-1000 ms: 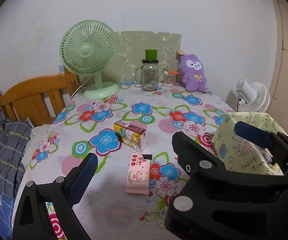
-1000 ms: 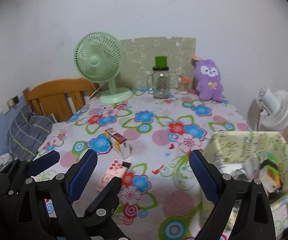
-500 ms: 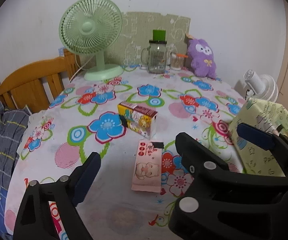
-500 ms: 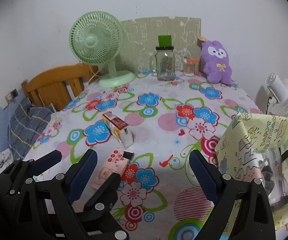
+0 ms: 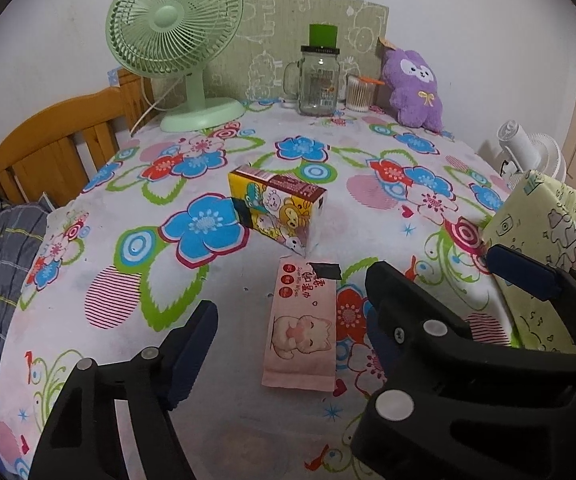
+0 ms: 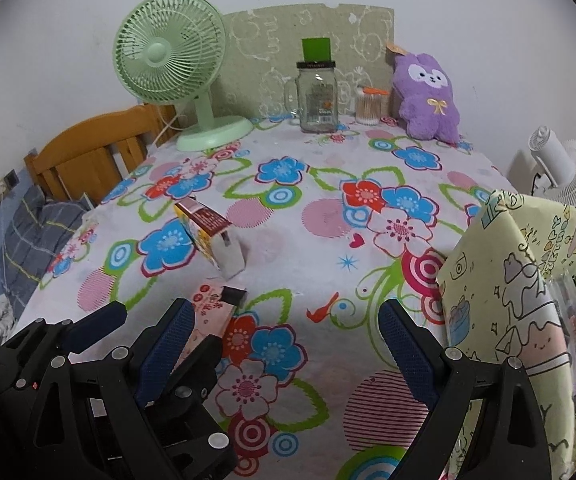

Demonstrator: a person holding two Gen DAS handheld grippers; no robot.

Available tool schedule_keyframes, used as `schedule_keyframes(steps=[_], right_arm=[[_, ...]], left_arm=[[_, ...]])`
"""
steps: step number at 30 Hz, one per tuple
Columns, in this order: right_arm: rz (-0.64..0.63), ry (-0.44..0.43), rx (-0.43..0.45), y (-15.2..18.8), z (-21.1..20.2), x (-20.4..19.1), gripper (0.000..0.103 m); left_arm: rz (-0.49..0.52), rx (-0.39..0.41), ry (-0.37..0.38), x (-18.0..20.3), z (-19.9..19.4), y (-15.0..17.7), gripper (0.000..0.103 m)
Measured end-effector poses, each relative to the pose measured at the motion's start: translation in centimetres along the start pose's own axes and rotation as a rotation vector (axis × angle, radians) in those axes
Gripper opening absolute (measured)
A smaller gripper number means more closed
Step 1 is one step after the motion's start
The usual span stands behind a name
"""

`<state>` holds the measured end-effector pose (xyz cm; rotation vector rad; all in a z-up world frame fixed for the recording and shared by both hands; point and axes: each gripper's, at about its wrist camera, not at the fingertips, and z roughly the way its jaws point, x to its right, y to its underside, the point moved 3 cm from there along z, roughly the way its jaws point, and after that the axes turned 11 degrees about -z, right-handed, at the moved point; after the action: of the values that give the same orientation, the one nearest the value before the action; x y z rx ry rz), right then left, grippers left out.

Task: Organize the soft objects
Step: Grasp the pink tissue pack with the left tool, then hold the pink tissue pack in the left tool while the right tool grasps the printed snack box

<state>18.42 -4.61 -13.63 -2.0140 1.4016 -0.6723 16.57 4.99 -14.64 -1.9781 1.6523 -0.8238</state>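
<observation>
**Left Gripper Approaching the Wipes Pack**

The left gripper (image 5: 288, 344) is straddling the pink wipes pack (image 5: 301, 332), lying flat near the table's front edge; its fingers have just been narrowing, not yet touching. Centring before clamping is advisable. The right gripper (image 6: 288, 344) is hanging released, empty, beside the storage bin (image 6: 528, 280).

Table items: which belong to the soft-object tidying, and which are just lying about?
Job: pink wet-wipes pack, cartoon tissue pack, purple plush toy, yellow-green fabric bin.
Lying about: green desk fan, glass mug jar, cotton-swab jar.
</observation>
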Motion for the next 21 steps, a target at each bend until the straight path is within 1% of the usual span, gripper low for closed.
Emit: schedule_keyframes(steps=[1,6,7,9,12,13,14,15,17,21], right_arm=[[0.002,0.003,-0.006,0.1,0.2,0.1,0.095],[0.007,0.014,-0.033,0.3,1.2,0.4,0.095],[0.007,0.017,-0.039,0.4,1.5,0.5,0.095],[0.006,0.019,-0.05,0.5,1.8,0.6,0.095],[0.008,0.013,-0.064,0.7,2.3,0.7,0.095],[0.012,0.01,-0.067,0.7,2.4,0.7,0.095],[0.012,0.008,-0.07,0.7,2.5,0.7,0.095],[0.011,0.007,-0.071,0.7,2.5,0.7,0.095],[0.012,-0.002,-0.071,0.7,2.6,0.7,0.095],[0.007,-0.002,-0.069,0.7,2.5,0.6,0.095]], left_arm=[[-0.002,-0.005,-0.002,0.0,0.3,0.0,0.078],[-0.022,-0.049,-0.004,-0.3,1.7,0.2,0.07],[-0.024,-0.058,-0.003,-0.3,1.9,0.3,0.067],[-0.026,-0.075,-0.005,-0.3,2.4,0.4,0.065],[-0.018,-0.066,-0.015,-0.2,2.5,0.4,0.063],[-0.016,-0.063,-0.02,-0.2,2.5,0.4,0.06],[-0.016,-0.058,-0.027,-0.3,2.5,0.4,0.053],[-0.018,-0.053,-0.033,-0.3,2.5,0.3,0.05],[-0.02,-0.051,-0.025,-0.4,2.5,0.3,0.04],[-0.019,-0.053,-0.026,-0.4,2.4,0.4,0.039]])
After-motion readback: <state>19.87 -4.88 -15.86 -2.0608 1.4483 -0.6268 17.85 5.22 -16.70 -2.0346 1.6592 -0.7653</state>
